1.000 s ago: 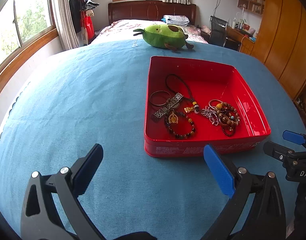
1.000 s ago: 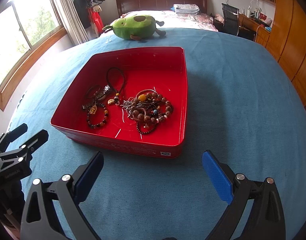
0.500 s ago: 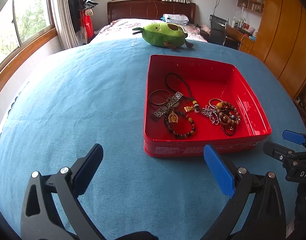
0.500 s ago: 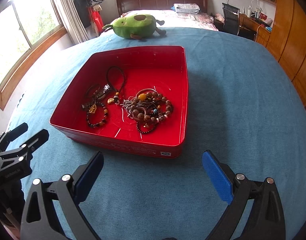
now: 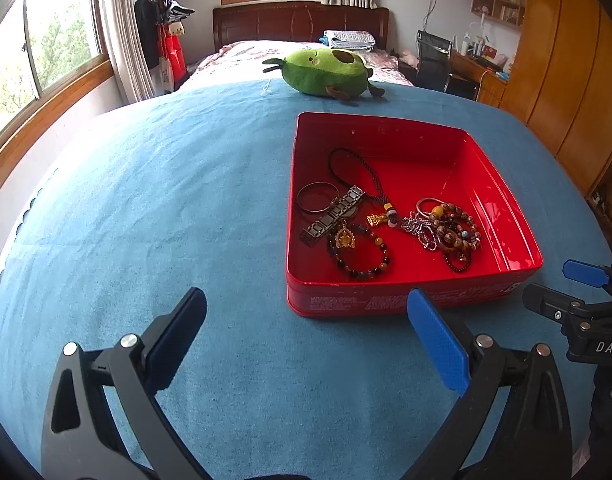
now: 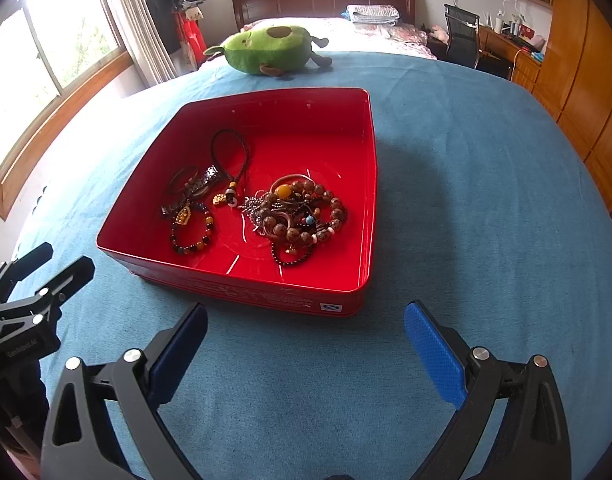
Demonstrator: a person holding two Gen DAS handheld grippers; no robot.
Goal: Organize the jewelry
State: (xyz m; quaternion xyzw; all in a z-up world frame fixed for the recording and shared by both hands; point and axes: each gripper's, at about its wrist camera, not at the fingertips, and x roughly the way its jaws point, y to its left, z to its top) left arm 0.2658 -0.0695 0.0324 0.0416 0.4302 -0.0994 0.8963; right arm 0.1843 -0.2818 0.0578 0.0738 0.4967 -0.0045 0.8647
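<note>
A red tin tray (image 5: 501, 200) (image 6: 369, 184) sits on the blue cloth. In it lie a metal watch band (image 5: 333, 216), a thin bangle (image 5: 317, 197), a black cord with a gold charm (image 5: 375, 220), a dark bead bracelet (image 5: 361, 256) (image 6: 192, 232) and a tangle of brown bead bracelets and silver chain (image 5: 445, 232) (image 6: 302, 216). My left gripper (image 5: 306, 332) is open and empty, in front of the tray's near left corner. My right gripper (image 6: 306, 340) is open and empty, just in front of the tray's near wall.
A green avocado plush (image 5: 325, 70) (image 6: 268, 54) lies on the cloth behind the tray. A bed, a window wall on the left and wooden wardrobes (image 5: 565, 92) on the right stand beyond. Blue cloth (image 5: 166, 184) spreads left of the tray.
Both views have shifted very slightly toward the tray. The jewelry and tray have not moved, and both grippers stay open.
</note>
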